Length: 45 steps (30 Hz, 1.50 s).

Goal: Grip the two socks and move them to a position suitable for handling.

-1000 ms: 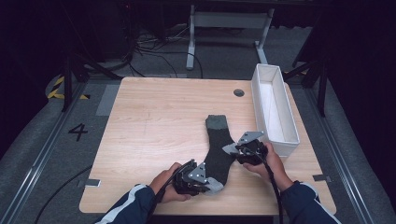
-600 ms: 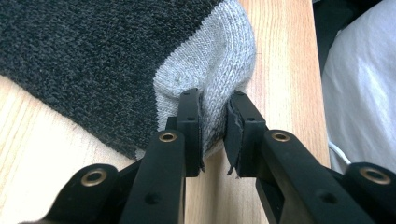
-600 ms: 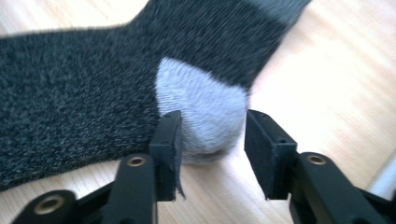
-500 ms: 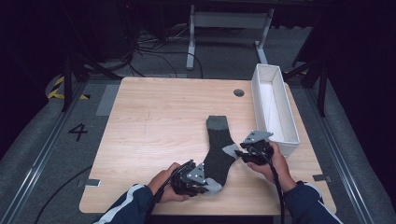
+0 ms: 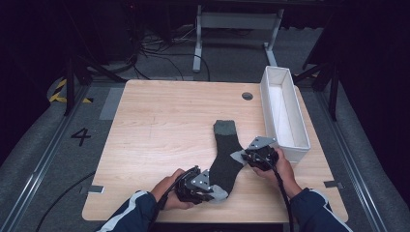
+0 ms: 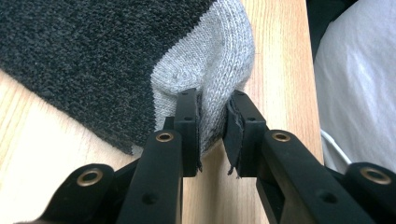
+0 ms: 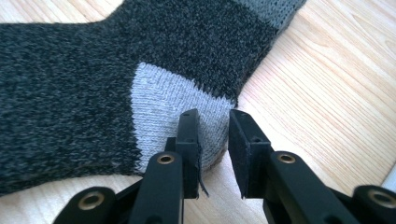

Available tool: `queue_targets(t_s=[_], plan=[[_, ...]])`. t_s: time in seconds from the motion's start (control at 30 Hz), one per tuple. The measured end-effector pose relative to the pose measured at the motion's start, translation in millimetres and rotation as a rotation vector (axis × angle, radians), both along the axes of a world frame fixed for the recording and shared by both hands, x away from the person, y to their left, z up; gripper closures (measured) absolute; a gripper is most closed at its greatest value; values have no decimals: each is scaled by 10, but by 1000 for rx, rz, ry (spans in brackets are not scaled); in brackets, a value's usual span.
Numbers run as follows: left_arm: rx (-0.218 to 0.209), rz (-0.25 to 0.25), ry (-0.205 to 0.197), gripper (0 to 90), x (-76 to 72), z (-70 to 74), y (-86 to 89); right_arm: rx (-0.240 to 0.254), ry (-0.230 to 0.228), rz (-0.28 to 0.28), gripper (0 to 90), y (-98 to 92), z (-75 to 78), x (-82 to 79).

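both tools grip the sock [image 5: 226, 155]: left tool [image 6: 212, 128] clamps the toe; right tool [image 7: 212, 122], jaws just closing, pinches the heel; lift together next.

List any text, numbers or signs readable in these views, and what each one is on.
"4": dark numeral on the grey floor mat left of the table.
Yellow-and-black hazard striping on the floor farther back: a marking, no words.
No lettering is visible on the sock, the white box or either tongs' jaws.
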<state>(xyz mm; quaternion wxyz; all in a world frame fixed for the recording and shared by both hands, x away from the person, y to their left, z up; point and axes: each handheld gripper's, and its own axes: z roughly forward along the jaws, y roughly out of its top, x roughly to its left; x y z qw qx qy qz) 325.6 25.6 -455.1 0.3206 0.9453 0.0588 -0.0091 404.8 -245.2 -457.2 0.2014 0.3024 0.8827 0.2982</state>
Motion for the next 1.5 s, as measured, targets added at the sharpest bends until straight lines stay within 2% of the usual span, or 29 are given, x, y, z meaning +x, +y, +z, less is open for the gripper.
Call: queue_targets(t_s=[0.1,0.27,0.47,0.53,0.57,0.6,0.63,0.67,0.7,0.73,0.8,0.83,0.87,0.9,0.93,0.97,1.0,1.07,1.2,1.23,1.27,1.3,1.33,1.37,1.4,1.47,1.5], plan=[[-2,9,-7,754,-2,3,25,-7,0,0,750,3,3,-3],[-11,38,-15,728,-31,34,127,14,19,-1,750,-11,-7,7],[-61,70,-20,671,-64,137,280,13,15,0,749,-15,-11,14],[-148,118,-27,659,-51,230,369,14,19,0,747,-16,-10,15],[-148,118,-27,652,-51,230,369,14,19,-1,747,-15,-9,18],[-181,137,-25,654,-36,260,359,12,15,1,747,-13,-9,19],[-223,148,-34,652,-33,305,258,9,14,4,746,-7,-9,17],[-223,148,-34,653,-33,305,258,9,14,4,746,-7,-9,17],[-212,121,-60,661,-50,307,113,8,14,6,745,-4,-11,19],[-197,91,-62,680,-64,282,26,9,14,6,745,-4,-12,20],[-132,38,-56,711,-80,183,-120,7,8,6,745,-6,-13,24],[-104,16,-35,723,-85,99,-182,10,9,6,745,-6,-12,21],[-81,4,-25,739,-88,51,-211,12,6,5,745,-5,-15,17],[-81,4,-25,749,-88,51,-211,12,6,5,745,-5,-15,17],[-50,-11,-34,749,-121,-37,-257,13,8,5,745,-5,-14,13],[-54,-17,-44,764,-132,-46,-265,10,6,8,744,-14,-13,16],[-39,-29,-58,766,-128,-34,-262,10,6,8,741,-17,-12,16],[-55,-24,-49,769,-126,-53,-249,-7,-1,7,704,-25,5,12],[-63,-25,-40,771,-115,-64,-229,-23,-11,-1,695,-60,52,9],[-63,-27,-47,771,-119,-65,-229,-29,-63,-23,696,-75,97,-14],[-63,-27,-47,771,-119,-65,-229,-29,-63,-23,696,-75,97,-14],[-64,-29,-46,771,-118,-66,-227,22,-96,-22,692,-79,152,-51],[-69,-24,-42,771,-116,-69,-222,22,-96,-22,692,-79,152,-51],[-71,-27,-40,771,-111,-70,-217,82,-107,22,672,-76,177,-75],[-78,-30,-41,772,-108,-77,-207,162,-85,137,653,-18,187,-137],[-82,-27,-36,772,-108,-83,-197,154,-84,159,645,23,171,-154],[-90,-24,-28,772,-103,-90,-190,147,-68,198,637,90,129,-181]])
